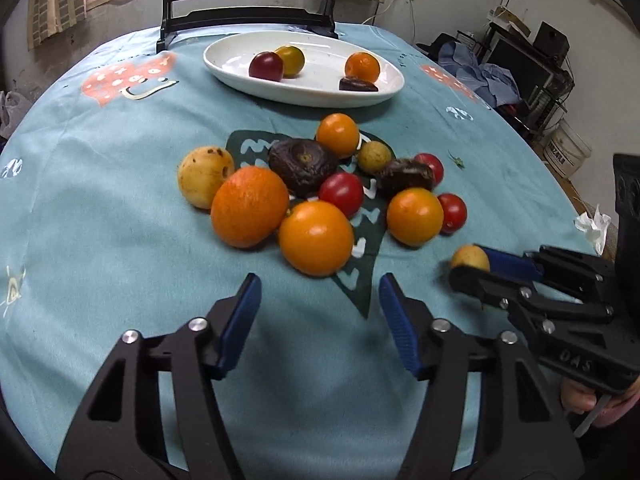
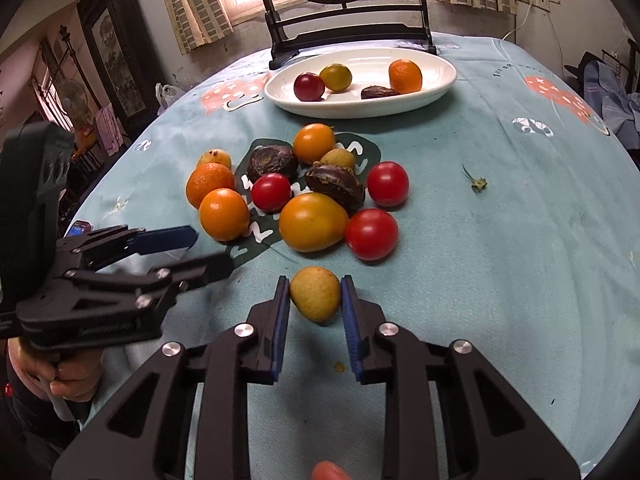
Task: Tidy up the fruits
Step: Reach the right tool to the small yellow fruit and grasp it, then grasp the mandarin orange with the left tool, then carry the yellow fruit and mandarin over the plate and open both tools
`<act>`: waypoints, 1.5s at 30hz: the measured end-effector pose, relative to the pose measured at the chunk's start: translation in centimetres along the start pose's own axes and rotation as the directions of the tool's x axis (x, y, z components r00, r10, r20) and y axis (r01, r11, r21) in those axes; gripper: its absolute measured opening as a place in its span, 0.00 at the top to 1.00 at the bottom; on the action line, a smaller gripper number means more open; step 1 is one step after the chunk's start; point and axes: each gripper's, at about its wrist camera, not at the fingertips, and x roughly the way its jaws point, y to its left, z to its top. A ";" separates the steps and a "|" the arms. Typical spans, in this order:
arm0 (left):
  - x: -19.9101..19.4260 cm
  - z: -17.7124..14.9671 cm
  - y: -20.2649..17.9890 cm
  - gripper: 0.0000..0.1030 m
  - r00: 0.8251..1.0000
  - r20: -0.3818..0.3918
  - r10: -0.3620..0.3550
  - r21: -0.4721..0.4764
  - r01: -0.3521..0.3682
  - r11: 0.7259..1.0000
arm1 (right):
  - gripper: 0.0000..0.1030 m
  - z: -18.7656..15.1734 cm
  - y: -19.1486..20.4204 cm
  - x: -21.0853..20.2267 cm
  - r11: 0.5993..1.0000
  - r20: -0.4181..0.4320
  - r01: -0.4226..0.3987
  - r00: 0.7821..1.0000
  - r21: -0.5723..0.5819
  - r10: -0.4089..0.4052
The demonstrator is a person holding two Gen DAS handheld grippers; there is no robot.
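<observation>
Blue-clothed table (image 2: 500, 240) underneath all. White oval plate (image 2: 440, 84) far ahead of both claws, already carrying four fruits. Loose pile of fruit (image 2: 312, 220) between claws and plate, just ahead of the fingertips. Left gripper (image 1: 320, 292) parted to a middling gap over bare cloth, nothing between its pads, an orange fruit (image 1: 316, 238) just ahead. Right gripper (image 2: 315, 294) clamped on a small yellow fruit (image 2: 315, 294), both blue pads pressing its sides.

Step in hand, by the look: pick made, carry pending. Next: raise clear, pass over the pile, release on a bare part of the plate.
</observation>
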 end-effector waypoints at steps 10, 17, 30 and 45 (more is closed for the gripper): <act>1.7 2.3 -0.5 0.46 1.000 -0.013 0.006 -0.048 -0.007 0.999 | 0.75 0.0 -0.7 -0.1 0.999 0.002 -0.043 0.999 0.032 0.043; 2.2 2.9 -0.6 0.55 0.999 -0.013 0.034 -0.050 -0.035 0.998 | 0.75 0.0 -1.1 0.0 0.996 -0.005 -0.068 0.998 0.053 0.068; 1.0 1.7 -0.3 0.62 1.000 0.000 0.008 -0.047 -0.008 0.999 | 0.75 0.0 -0.6 -0.7 0.998 0.022 -0.058 0.998 0.009 0.058; -1.7 13.7 0.9 0.62 0.981 0.194 0.017 0.033 -0.024 0.999 | 0.75 14.4 -0.9 0.8 0.997 0.221 -0.001 0.975 -0.078 0.018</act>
